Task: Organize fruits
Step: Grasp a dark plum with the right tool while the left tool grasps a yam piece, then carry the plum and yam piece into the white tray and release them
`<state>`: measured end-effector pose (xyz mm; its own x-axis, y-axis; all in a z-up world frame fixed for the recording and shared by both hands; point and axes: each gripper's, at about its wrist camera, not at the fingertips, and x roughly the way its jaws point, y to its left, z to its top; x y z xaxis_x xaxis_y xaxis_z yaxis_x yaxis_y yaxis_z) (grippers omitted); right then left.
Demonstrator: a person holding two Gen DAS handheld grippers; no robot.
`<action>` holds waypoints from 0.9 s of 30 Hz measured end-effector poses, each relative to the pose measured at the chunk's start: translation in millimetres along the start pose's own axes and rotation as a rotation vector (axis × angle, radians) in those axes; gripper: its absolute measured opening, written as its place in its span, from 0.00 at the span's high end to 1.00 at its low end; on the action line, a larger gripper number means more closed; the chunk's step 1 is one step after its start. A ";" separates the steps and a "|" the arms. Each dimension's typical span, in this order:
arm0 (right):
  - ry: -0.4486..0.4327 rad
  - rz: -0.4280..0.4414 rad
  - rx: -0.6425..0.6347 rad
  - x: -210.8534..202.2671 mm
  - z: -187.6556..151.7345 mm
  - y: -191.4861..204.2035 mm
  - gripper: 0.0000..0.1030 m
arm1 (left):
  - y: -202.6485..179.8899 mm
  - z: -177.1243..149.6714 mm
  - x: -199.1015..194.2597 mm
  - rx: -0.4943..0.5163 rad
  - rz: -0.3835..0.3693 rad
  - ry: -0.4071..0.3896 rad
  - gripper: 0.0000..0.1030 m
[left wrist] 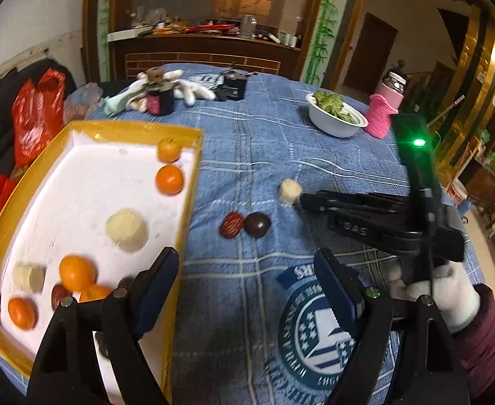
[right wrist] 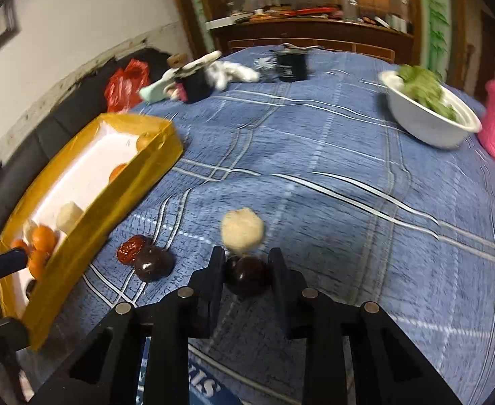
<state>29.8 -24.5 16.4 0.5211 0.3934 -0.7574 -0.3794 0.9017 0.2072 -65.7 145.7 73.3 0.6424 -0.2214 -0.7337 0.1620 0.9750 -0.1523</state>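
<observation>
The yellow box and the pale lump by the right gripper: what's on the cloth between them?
A red date touching a dark round fruit, seen in both views.

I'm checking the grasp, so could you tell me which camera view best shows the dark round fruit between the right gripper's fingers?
The right wrist view: the dark round fruit sits close up between the right gripper fingers, which look closed on it. In the left wrist view the right gripper appears side-on and the fruit is hidden.

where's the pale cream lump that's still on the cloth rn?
The pale cream lump sits on the blue plaid cloth, just beyond the right claw and its dark round fruit, right of the yellow-rimmed tray.
</observation>
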 end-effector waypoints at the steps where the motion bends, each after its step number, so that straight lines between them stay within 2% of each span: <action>1: -0.017 -0.011 0.021 -8.1 -0.7 -4.9 0.72 | -4.5 4.6 3.4 0.013 -0.007 0.000 0.21; 4: -0.071 -0.013 0.085 -32.7 -6.0 -21.3 0.72 | -19.7 18.9 20.3 0.051 -0.035 0.004 0.21; 8: -0.106 -0.007 0.183 -46.0 -15.4 -45.9 0.72 | -39.7 36.6 61.5 0.087 -0.054 0.060 0.21; 9: -0.102 -0.005 0.206 -45.5 -16.6 -51.7 0.72 | -44.3 41.5 74.6 0.101 -0.039 0.074 0.22; 10: -0.096 -0.002 0.226 -44.1 -16.8 -56.9 0.72 | -47.2 43.4 81.5 0.109 -0.027 0.079 0.29; 12: -0.091 0.000 0.253 -42.8 -17.9 -63.4 0.72 | -55.4 48.9 96.6 0.147 0.001 0.083 0.37; 15: -0.091 0.004 0.272 -42.2 -17.6 -67.0 0.72 | -63.4 53.7 117.0 0.190 0.051 0.090 0.37; 18: -0.095 0.011 0.275 -43.7 -17.5 -68.6 0.71 | -68.2 51.6 139.0 0.226 0.078 0.137 0.37; 20: -0.097 0.012 0.272 -43.8 -17.6 -67.6 0.71 | -70.6 47.2 146.3 0.242 0.084 0.153 0.44; 21: -0.098 0.011 0.270 -43.8 -17.4 -67.2 0.71 | -70.8 46.9 144.5 0.239 0.094 0.140 0.60; 22: -0.098 0.009 0.267 -44.1 -17.6 -67.3 0.71 | -69.7 47.3 142.8 0.237 0.132 0.133 0.72; 27: -0.108 -0.010 0.264 -44.4 -18.0 -68.2 0.71 | -47.0 49.2 117.5 0.109 0.050 0.108 0.74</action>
<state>18.8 -106.7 24.7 0.6077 0.3886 -0.6926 -0.1692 0.9155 0.3651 39.0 72.8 26.8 0.5687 -0.1631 -0.8062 0.2154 0.9755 -0.0454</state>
